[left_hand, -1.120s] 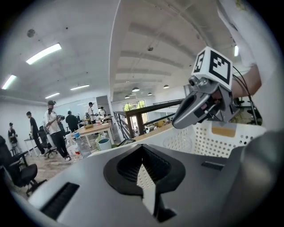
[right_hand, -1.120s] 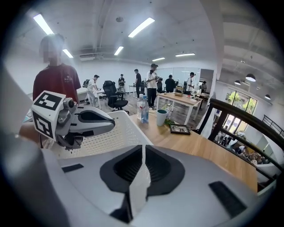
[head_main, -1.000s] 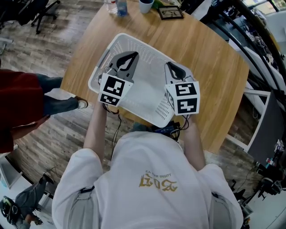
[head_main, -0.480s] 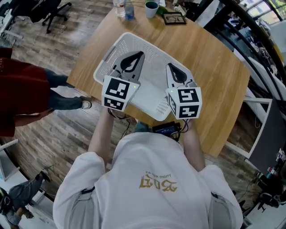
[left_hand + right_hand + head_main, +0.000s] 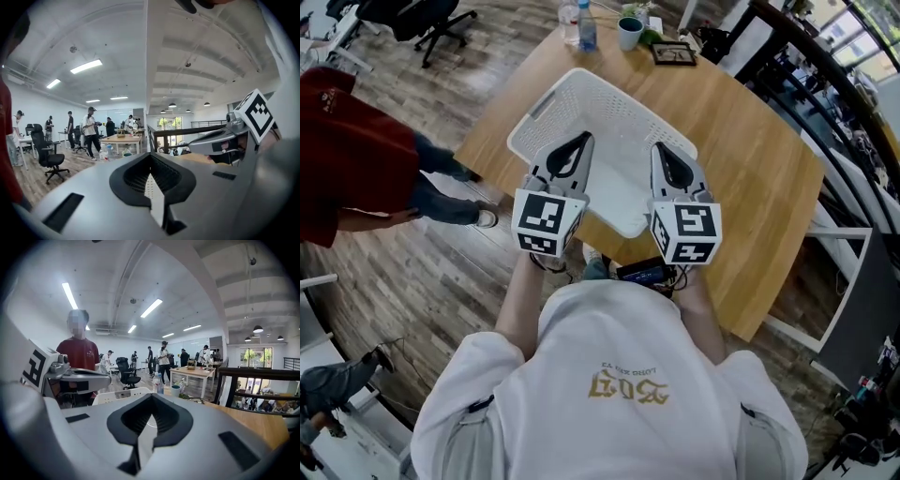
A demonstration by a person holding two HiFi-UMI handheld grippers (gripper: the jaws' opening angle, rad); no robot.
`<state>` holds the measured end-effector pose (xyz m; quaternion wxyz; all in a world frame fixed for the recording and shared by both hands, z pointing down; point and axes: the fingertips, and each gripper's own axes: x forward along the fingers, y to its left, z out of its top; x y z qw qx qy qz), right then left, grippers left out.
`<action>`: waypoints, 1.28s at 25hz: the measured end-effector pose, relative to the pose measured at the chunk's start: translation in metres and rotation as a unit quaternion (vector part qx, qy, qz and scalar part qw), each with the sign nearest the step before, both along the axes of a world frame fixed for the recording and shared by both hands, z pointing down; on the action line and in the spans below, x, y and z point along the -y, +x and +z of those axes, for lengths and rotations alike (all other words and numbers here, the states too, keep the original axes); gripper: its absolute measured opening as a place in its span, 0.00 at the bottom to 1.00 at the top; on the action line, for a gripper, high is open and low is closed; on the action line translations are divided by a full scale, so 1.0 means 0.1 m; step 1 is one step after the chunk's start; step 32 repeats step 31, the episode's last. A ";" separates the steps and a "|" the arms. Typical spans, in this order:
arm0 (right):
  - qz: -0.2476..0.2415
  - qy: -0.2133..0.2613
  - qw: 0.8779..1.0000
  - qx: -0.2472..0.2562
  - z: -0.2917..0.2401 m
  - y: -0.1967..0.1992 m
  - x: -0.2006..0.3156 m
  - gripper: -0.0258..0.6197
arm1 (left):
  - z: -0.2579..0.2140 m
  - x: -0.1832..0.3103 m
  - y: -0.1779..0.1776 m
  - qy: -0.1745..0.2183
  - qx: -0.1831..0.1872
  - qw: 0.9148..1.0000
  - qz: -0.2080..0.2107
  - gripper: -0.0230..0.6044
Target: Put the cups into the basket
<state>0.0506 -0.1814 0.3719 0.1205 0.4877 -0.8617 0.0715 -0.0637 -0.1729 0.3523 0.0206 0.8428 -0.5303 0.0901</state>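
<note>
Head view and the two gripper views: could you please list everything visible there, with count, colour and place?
table: one, light wood, under the items.
basket: one, white, table's near side, no cup seen inside.
cup: one, whitish with dark green mouth, table's far edge.
bottles: apparently two, clear, one blue-labelled, left of the cup.
frame: one, dark, right of the cup.
office chair: one, black, floor beyond the table.
bystander: one, red top, floor left of the table.
left gripper: grey, over the basket's near edge, jaws together, empty.
right gripper: grey, beside it, jaws together, empty.
</note>
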 end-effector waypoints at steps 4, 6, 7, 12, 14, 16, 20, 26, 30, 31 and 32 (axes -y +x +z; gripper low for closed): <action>-0.002 0.029 1.000 0.007 -0.14 0.08 -0.10 0.06 | -0.12 -0.16 -0.17 0.027 -0.010 0.998 -0.051 0.05; -0.009 0.034 0.999 0.011 -0.17 0.08 -0.15 0.06 | -0.18 -0.23 -0.22 0.039 -0.005 0.997 -0.067 0.05; -0.011 0.036 0.999 0.012 -0.19 0.08 -0.17 0.06 | -0.20 -0.26 -0.23 0.044 -0.002 0.996 -0.072 0.05; -0.016 0.042 0.999 0.016 -0.22 0.06 -0.27 0.06 | -0.25 -0.39 -0.24 0.056 0.004 0.995 -0.079 0.05; -0.018 0.044 0.999 0.018 -0.23 0.07 -0.28 0.06 | -0.25 -0.42 -0.23 0.059 0.004 0.995 -0.079 0.05; -0.018 0.047 0.999 0.019 -0.24 0.10 -0.29 0.06 | -0.27 -0.43 -0.20 0.061 0.005 0.995 -0.078 0.05; -0.018 0.054 0.998 0.018 -0.29 0.12 -0.31 0.06 | -0.32 -0.48 -0.21 0.067 -0.013 0.995 -0.076 0.05; -0.017 0.053 0.998 0.019 -0.29 0.16 -0.32 0.06 | -0.30 -0.49 -0.24 0.065 -0.007 0.995 -0.081 0.05; -0.015 0.054 0.998 0.017 -0.28 0.21 -0.30 0.06 | -0.28 -0.48 -0.23 0.062 -0.003 0.995 -0.080 0.05; -0.014 0.054 0.998 0.017 -0.28 0.22 -0.29 0.06 | -0.27 -0.47 -0.22 0.061 -0.002 0.995 -0.080 0.05; -0.014 0.054 0.998 0.017 -0.28 0.22 -0.29 0.06 | -0.27 -0.47 -0.22 0.061 -0.002 0.995 -0.080 0.05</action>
